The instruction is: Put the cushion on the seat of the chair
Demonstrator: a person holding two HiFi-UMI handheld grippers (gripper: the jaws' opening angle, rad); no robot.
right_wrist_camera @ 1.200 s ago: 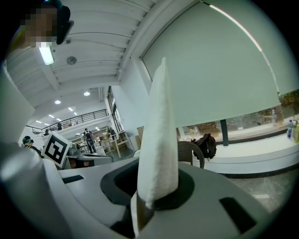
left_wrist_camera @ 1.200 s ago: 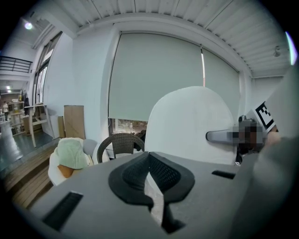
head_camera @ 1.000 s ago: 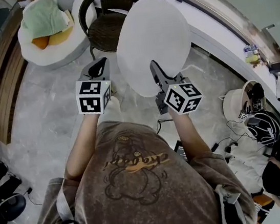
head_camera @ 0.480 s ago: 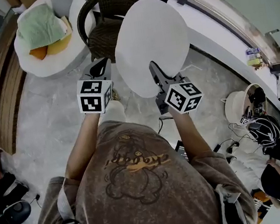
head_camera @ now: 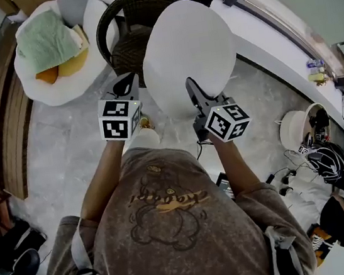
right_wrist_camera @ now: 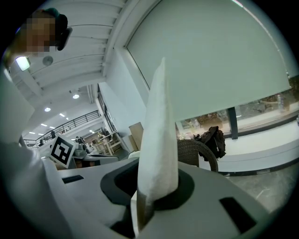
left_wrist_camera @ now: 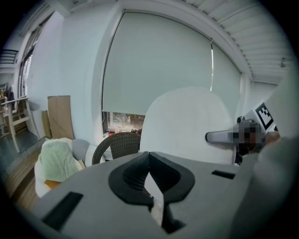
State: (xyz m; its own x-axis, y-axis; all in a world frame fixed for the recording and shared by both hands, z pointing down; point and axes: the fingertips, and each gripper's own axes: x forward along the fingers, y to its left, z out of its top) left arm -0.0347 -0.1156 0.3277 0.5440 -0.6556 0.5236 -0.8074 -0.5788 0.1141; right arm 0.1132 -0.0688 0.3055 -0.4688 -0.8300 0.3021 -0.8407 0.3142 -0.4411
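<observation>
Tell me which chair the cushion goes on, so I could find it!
Look along the long white window ledge. Next to the big white lounge seat with the green blanket stands the chair: it alone is dark woven wicker with a rounded back.

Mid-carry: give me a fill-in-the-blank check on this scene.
1. The gripper gripping the round white cushion is the person's ____ one.
2. The cushion is not yet on the ____ of the dark wicker chair.
3. A pale ____ cloth lies on the white lounge seat.
Missing: right; seat; green.
</observation>
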